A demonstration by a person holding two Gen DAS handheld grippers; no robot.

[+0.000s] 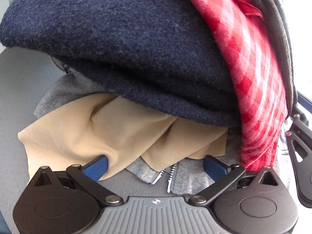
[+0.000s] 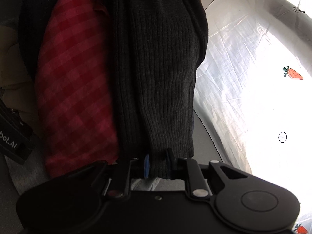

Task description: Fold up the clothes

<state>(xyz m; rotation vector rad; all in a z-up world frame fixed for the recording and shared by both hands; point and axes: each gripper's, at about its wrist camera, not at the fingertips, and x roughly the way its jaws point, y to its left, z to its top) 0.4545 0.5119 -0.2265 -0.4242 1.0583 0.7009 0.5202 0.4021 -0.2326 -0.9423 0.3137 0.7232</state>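
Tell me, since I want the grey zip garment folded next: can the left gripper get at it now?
Probably yes. The left gripper hangs open right over the grey zip garment, zipper exposed between the jaws. Only the tan cloth drapes over its upper part.

Grey tabletop (image 1: 21, 89), grey zip garment (image 1: 187, 177), carrot-print white sheet (image 2: 253, 101)

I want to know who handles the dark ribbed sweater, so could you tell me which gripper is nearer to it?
Right. The right gripper is shut on the hem of the dark ribbed sweater. The left gripper stands open over the tan cloth and grey zipper top, away from it.
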